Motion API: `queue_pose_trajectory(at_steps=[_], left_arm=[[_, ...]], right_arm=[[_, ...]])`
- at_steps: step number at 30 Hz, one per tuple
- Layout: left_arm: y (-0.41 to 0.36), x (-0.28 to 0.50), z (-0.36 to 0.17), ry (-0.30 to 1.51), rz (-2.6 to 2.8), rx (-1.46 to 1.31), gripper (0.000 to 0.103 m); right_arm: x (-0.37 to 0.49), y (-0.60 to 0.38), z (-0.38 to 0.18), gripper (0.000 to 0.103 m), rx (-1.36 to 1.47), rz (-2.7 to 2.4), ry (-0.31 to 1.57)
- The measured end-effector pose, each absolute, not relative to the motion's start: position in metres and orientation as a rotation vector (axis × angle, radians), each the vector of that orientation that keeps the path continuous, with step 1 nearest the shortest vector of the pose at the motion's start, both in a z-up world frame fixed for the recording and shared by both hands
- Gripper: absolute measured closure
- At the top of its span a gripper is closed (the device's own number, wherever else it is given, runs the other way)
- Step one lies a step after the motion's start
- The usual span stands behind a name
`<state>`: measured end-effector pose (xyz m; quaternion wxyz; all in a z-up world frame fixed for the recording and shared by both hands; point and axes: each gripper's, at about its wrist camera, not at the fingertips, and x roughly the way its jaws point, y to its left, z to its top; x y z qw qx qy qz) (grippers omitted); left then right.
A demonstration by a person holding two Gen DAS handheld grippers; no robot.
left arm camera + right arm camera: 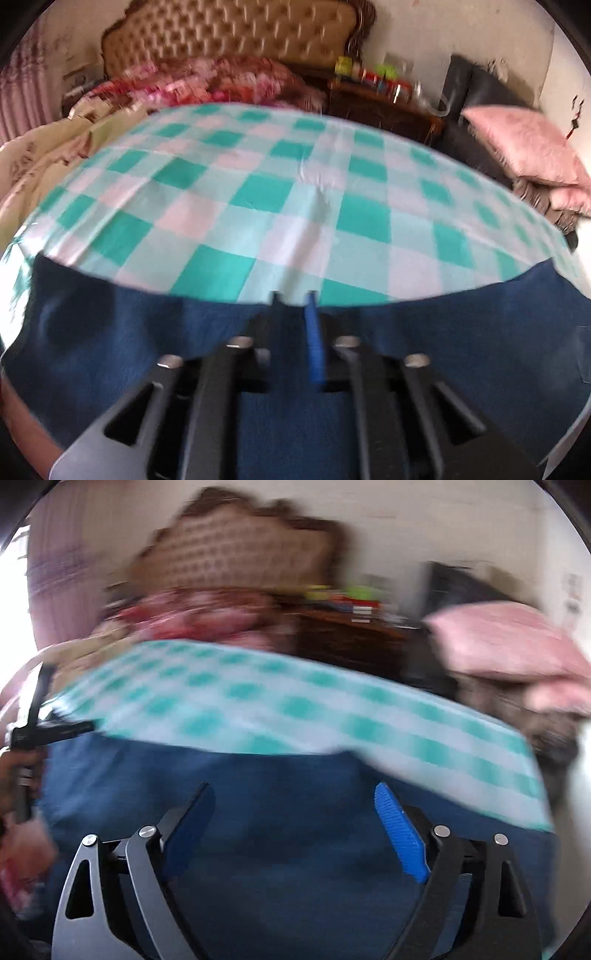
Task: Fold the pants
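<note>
Denim-blue pants [110, 332] lie spread on the bed, over a green-and-white checked sheet [280, 192], at the near edge below both cameras. One pair only; legs and waistband cannot be told apart in these views, both blurred.

Left claw [293, 295]: fingers close together with a narrow gap. No cloth shows between the tips, which sit right at the far hem of the pants where it meets the sheet. Whether the pads touch fabric, cannot tell. In the right wrist view the left tool [33, 731] appears at the far left, in a hand, beside the pants' left edge.

Right claw [295, 794]: fingers wide apart, blue ribbed pad [400, 834] visible, nothing between them. It hovers above the pants' middle.

Handling, judged: soft, limp cloth, fairly heavy for fabric, not slippery, not fragile. It will drape and sag when lifted, so one pinch point will let the rest trail. Best hold looks like an edge or corner, pinched through both layers, one claw at each end of the same hem, then carried over together.

Count: pants, one. Claws, two. Sheet, one. Pink cushion [532, 147] at right, one. Tufted headboard [229, 33], one. Red floral blanket [207, 81], bunched near the headboard, one.

Fold state, judged: pants look flat, no fold evident.
</note>
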<state>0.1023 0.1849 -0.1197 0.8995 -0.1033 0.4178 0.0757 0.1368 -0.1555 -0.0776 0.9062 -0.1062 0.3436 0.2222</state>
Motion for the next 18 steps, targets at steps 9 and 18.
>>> queue_pose_trajectory(at_steps=[9,18], left_arm=[[0.142,0.006,-0.136,0.883,0.081,-0.220,0.046],[0.117,-0.021,-0.156,0.858,0.118,-0.145,0.002]], right_arm=[[0.174,-0.042,-0.148,0.032,-0.317,0.496,0.908],[0.190,-0.035,-0.164,0.032,-0.311,0.423,0.874]])
